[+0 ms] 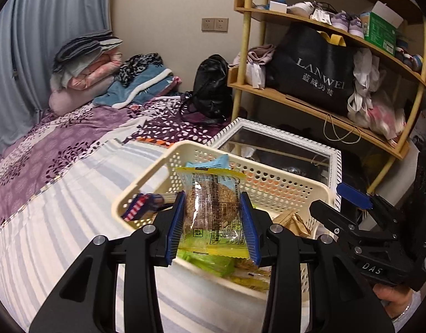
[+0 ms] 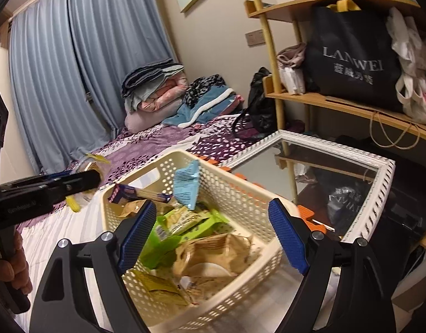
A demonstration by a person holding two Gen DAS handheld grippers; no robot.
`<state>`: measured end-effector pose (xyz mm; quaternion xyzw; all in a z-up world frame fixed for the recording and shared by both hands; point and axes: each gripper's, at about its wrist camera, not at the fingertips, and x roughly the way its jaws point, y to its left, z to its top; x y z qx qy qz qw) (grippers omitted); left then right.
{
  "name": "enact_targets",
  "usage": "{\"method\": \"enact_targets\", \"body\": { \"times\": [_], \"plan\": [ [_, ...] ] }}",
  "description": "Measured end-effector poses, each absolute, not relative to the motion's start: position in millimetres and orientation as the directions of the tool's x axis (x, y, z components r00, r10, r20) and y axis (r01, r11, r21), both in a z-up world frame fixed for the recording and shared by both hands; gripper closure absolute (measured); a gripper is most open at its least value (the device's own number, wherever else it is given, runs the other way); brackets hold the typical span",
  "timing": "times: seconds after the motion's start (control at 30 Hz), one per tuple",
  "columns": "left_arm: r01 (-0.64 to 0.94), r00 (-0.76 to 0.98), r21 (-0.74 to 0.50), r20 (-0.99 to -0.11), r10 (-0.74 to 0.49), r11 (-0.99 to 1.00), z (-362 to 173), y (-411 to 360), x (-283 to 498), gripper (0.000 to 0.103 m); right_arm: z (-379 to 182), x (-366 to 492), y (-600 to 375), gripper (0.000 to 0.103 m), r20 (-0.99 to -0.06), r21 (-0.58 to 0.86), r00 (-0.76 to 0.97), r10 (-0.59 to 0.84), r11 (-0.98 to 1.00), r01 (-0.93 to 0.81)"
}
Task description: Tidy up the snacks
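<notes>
A cream perforated basket (image 2: 249, 202) sits on the bed and holds several snack packs: green (image 2: 182, 222), tan (image 2: 213, 252), light blue (image 2: 188, 186). My left gripper (image 1: 213, 222) is shut on a yellow-edged clear cookie packet (image 1: 213, 211), held upright above the basket's (image 1: 268, 186) near rim. In the right wrist view the left gripper (image 2: 82, 179) is at the left with the packet (image 2: 98, 162) in it. My right gripper (image 2: 213, 236) is open and empty just above the basket's near side; it also shows in the left wrist view (image 1: 349, 197).
The basket rests on a striped and purple floral bedspread (image 1: 60, 183). A white-framed mirror (image 2: 324, 172) lies right of it. Wooden shelves (image 1: 310, 100) with a black bag stand behind. Folded bedding (image 1: 88, 63) and a curtain are at the far end.
</notes>
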<state>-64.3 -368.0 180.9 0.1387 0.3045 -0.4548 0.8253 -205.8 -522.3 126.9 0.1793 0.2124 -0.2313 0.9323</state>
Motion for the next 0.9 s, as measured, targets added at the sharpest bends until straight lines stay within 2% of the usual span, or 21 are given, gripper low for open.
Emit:
{"method": "enact_targets", "body": {
  "times": [0.17,0.2,0.23,0.3,0.37,0.43,0.73,0.9],
  "plan": [
    [0.849,0.357,-0.074,-0.648,-0.673,0.523,171.8,-382.9,-66.1,0.061,123.0,-206.7,-527.6,0.021,-0.49,0.237,0.794,-0.361,0.821,0.519],
    [0.851,0.352,-0.078,-0.65,-0.674,0.52,170.6,-384.2,-66.5,0.048,122.3,-206.6,-527.8,0.021,-0.491,0.237,0.793,-0.36,0.821,0.519],
    [0.85,0.354,-0.078,-0.648,-0.674,0.522,169.8,-384.5,-67.2,0.026,121.8,-207.0,-527.9,0.02,-0.491,0.236,0.793,-0.361,0.821,0.52],
    [0.846,0.375,-0.061,-0.638,-0.673,0.53,170.0,-385.3,-70.5,0.011,121.4,-206.8,-526.8,0.018,-0.492,0.233,0.792,-0.361,0.822,0.519],
    [0.848,0.381,-0.046,-0.639,-0.668,0.528,170.3,-385.0,-71.9,0.011,121.1,-206.8,-526.5,0.018,-0.493,0.232,0.792,-0.36,0.823,0.519],
    [0.84,0.397,-0.034,-0.643,-0.656,0.542,170.6,-383.1,-70.5,0.006,121.1,-206.8,-526.3,0.018,-0.494,0.23,0.791,-0.36,0.823,0.519],
    [0.808,0.463,0.012,-0.633,-0.62,0.59,177.7,-368.4,-66.6,0.003,123.2,-209.2,-521.8,0.015,-0.498,0.215,0.785,-0.367,0.825,0.522],
    [0.797,0.491,0.036,-0.62,-0.612,0.603,184.4,-360.8,-70.5,0.003,127.1,-214.0,-516.0,0.009,-0.495,0.207,0.786,-0.37,0.828,0.52]
  ]
}}
